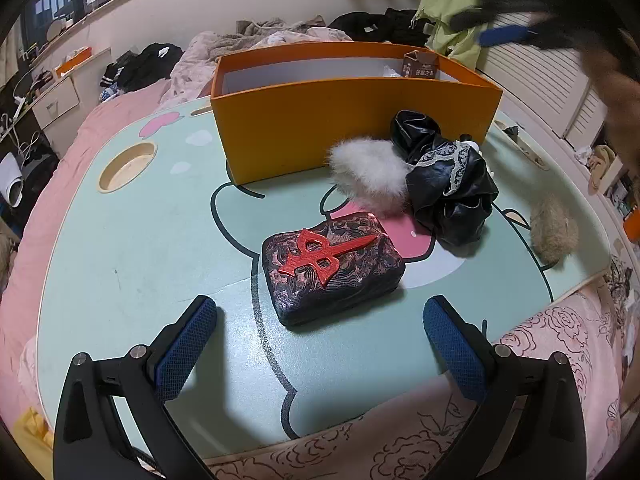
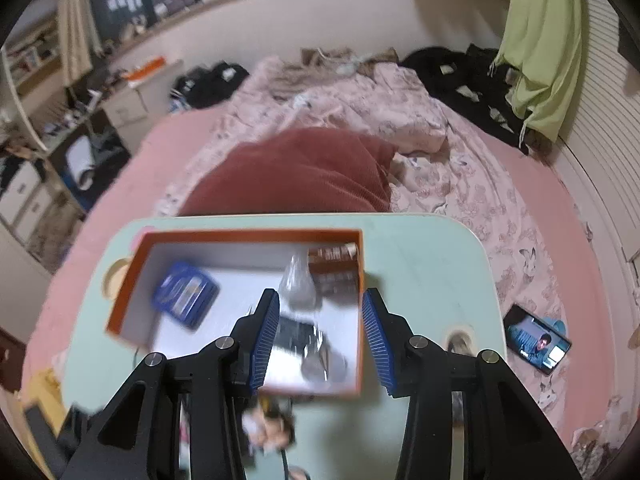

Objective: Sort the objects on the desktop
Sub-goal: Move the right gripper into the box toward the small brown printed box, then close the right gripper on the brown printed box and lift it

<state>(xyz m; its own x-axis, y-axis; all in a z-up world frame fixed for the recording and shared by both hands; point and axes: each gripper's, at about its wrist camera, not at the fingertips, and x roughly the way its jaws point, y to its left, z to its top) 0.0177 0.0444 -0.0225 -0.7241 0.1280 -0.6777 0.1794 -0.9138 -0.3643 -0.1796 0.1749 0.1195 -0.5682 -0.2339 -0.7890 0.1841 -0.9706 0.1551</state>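
Orange box (image 2: 362, 280): white inside, blue case (image 2: 185, 295) + clear bag (image 2: 297, 285).

Your left wrist view is sharp, evenly lit by soft indoor light; faint shadows under the left gripper (image 1: 320, 320). Your right wrist view smears with motion blur across the orange box (image 2: 240, 236). Both show heavy fisheye bending and dark corners.

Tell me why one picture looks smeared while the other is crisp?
Right wrist view: motion blur smears the orange cardboard box and blue flat case inside it. Left wrist view: sharp on the dark patterned pouch; fisheye bends the mint-green table's edge.
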